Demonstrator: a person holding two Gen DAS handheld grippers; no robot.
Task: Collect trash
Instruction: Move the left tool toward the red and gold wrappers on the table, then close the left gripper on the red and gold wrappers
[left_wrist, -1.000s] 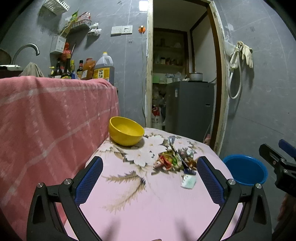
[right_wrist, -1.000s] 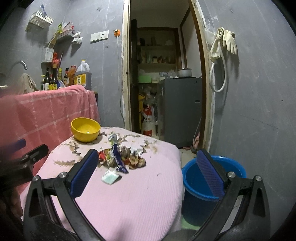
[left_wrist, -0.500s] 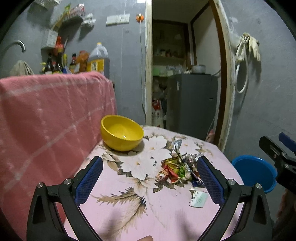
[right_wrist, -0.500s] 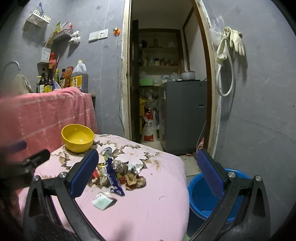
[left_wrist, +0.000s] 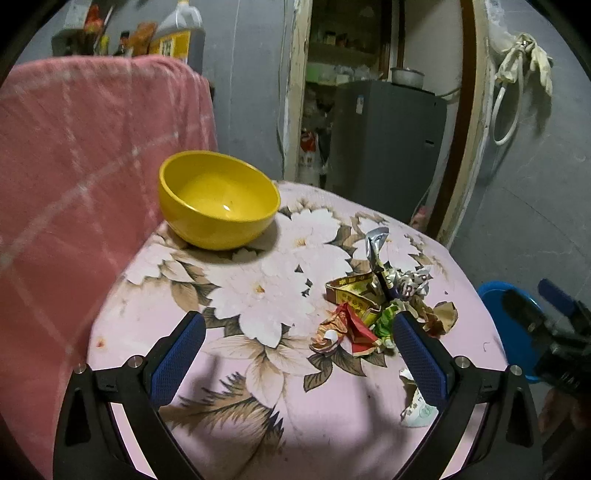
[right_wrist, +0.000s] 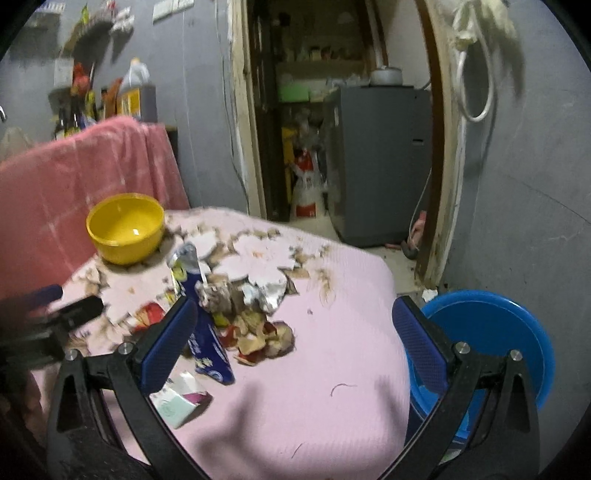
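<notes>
A heap of crumpled wrappers (left_wrist: 373, 314) (right_wrist: 243, 317) lies on the pink flowered tablecloth (left_wrist: 258, 424), right of the middle. A tall blue-and-silver wrapper (right_wrist: 201, 317) stands up in the heap. A small white packet (left_wrist: 415, 406) (right_wrist: 177, 400) lies apart, nearer to me. My left gripper (left_wrist: 295, 354) hovers open over the cloth, its right finger just short of the heap. My right gripper (right_wrist: 291, 347) is open too, above the table's near right part, its left finger beside the heap. A blue tub (right_wrist: 495, 339) (left_wrist: 506, 314) sits on the floor right of the table.
A yellow bowl (left_wrist: 218, 205) (right_wrist: 125, 227) stands at the table's far left, against a pink checked cloth (left_wrist: 81, 166) draped over a counter. Behind the table are an open doorway and a grey fridge (right_wrist: 376, 162). A grey wall (right_wrist: 535, 192) closes the right side.
Both grippers have moved forward and lower toward the table, so the bowl and the wrapper heap appear larger and nearer. Both stay open and nothing on the table has shifted.
</notes>
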